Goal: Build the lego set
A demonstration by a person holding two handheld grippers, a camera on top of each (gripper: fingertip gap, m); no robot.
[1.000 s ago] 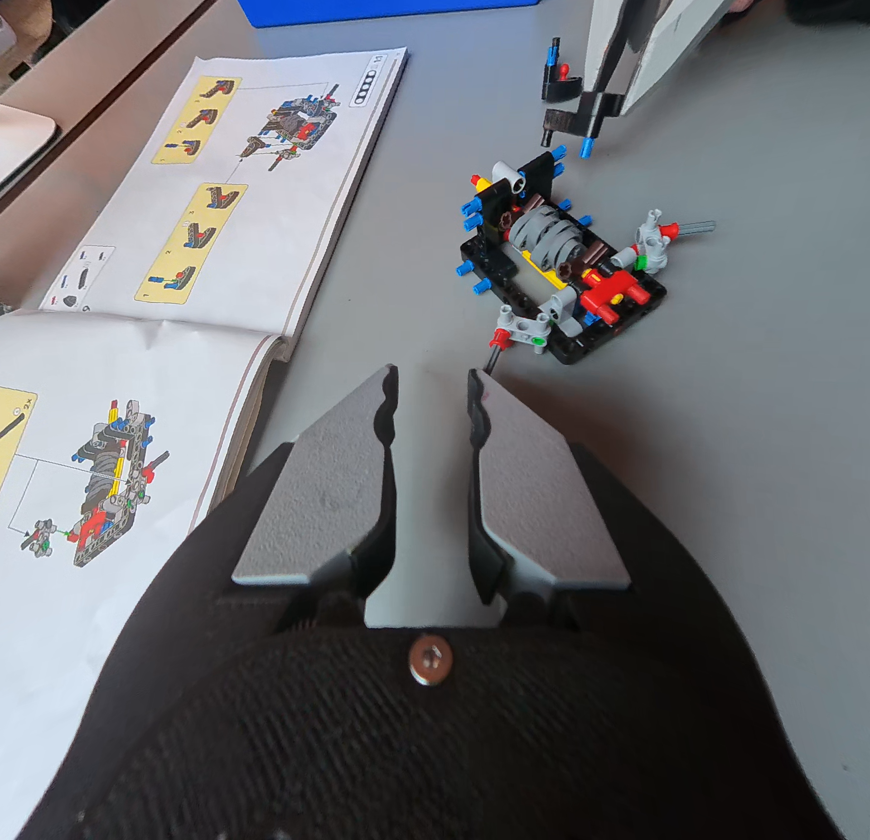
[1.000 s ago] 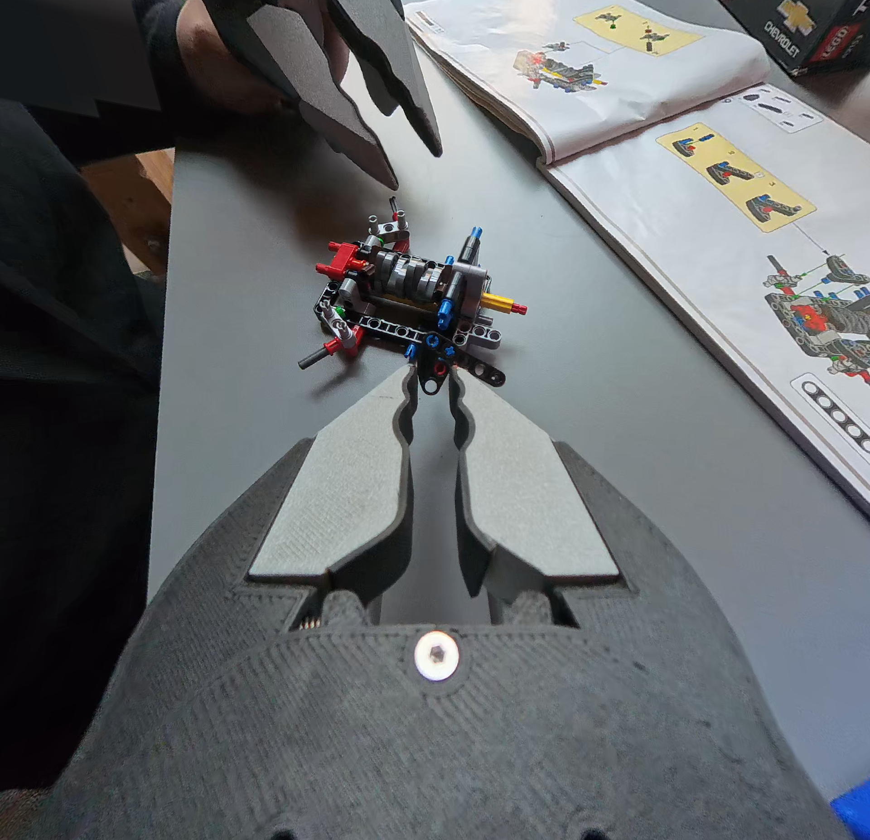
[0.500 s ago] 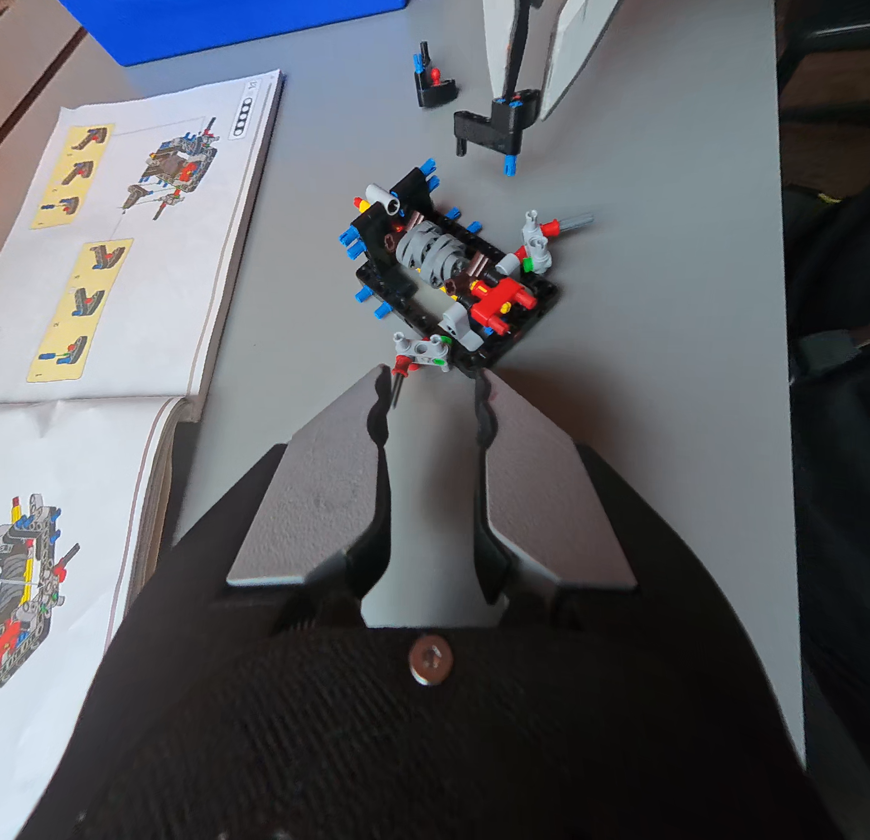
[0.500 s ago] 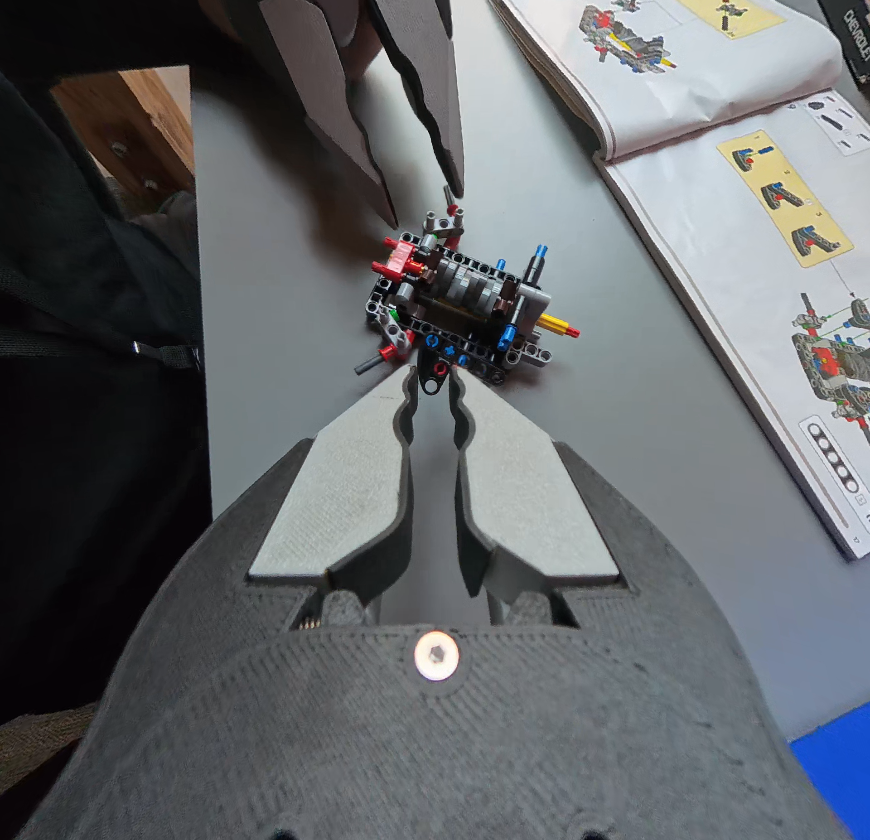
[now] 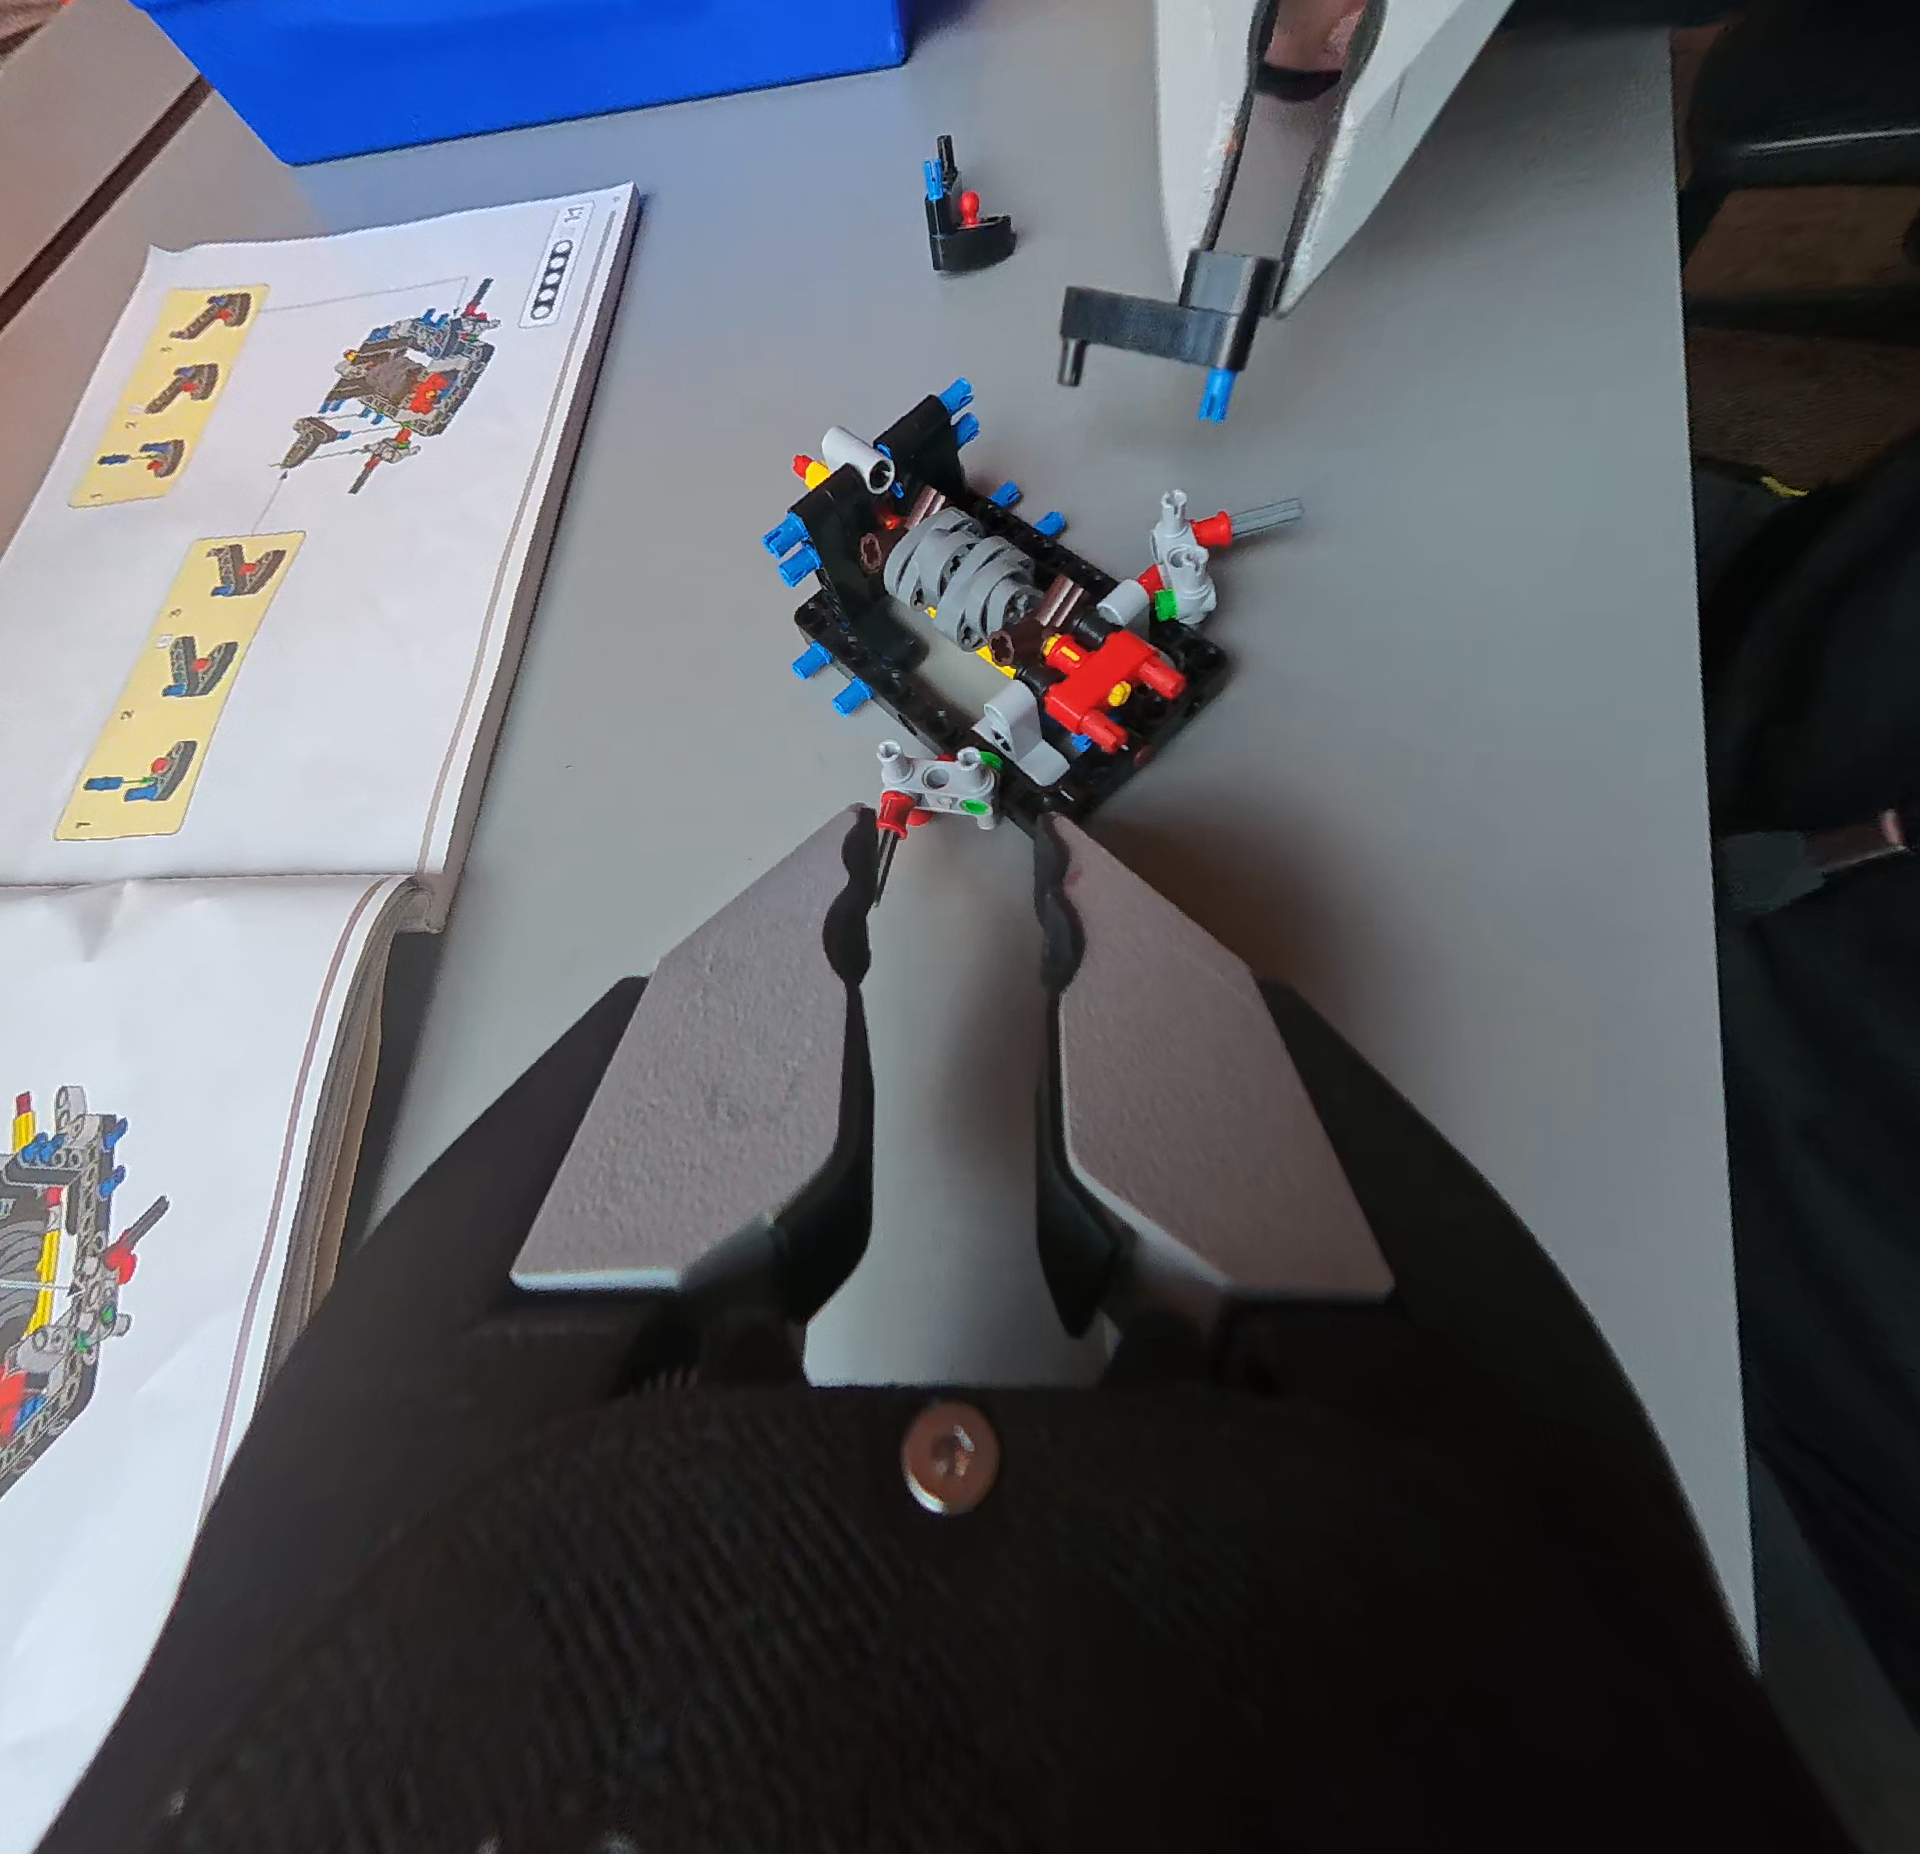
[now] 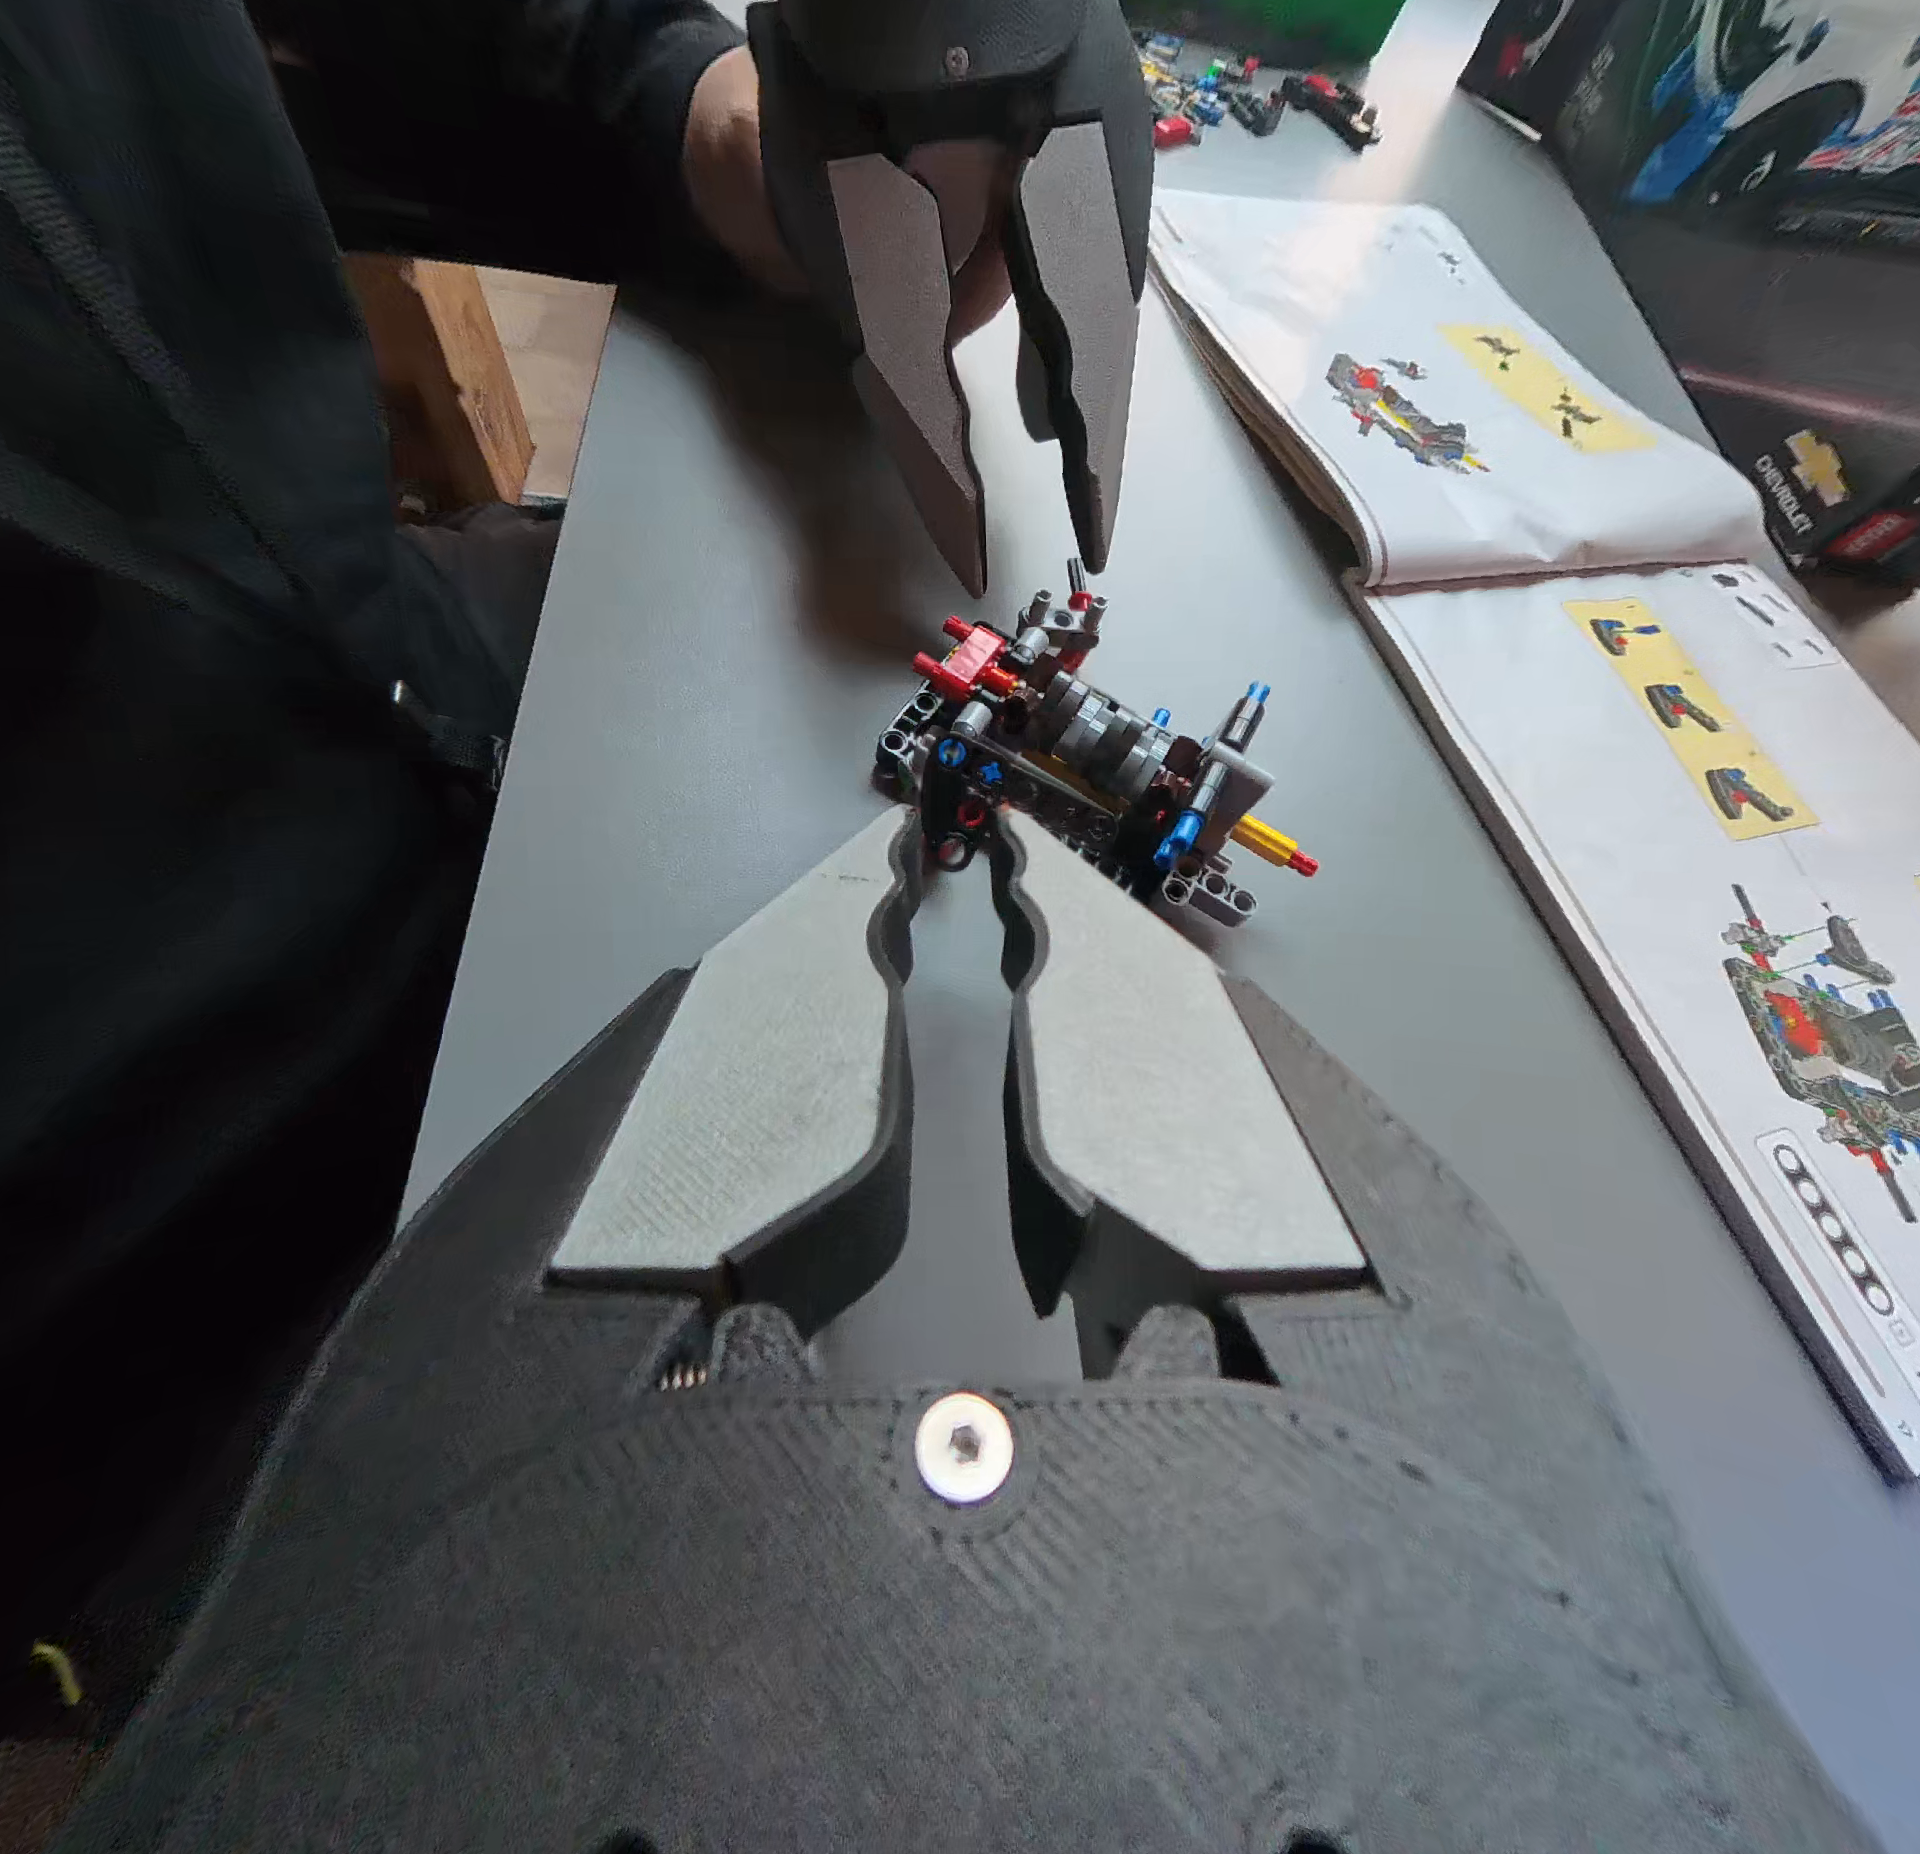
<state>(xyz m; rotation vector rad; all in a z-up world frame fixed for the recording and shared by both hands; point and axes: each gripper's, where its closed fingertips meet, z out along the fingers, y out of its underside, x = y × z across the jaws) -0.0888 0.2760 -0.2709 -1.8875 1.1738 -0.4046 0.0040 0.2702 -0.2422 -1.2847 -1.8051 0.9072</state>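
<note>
The half-built lego car frame (image 5: 997, 625) sits on the grey table (image 5: 1455, 869), just beside the open booklet (image 5: 312, 557). The left gripper (image 5: 951, 828) is open with nothing in it. Its tips are right at the near end of the frame, by a small grey piece (image 5: 940, 781). The right gripper (image 6: 956, 833) pinches a black bent piece (image 6: 951, 807) tight, up close to the frame's side.

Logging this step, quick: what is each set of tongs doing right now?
Left tongs: open, empty, tips beside the lego chassis assembly.
Right tongs: closed on a black L-shaped lego piece.
</note>
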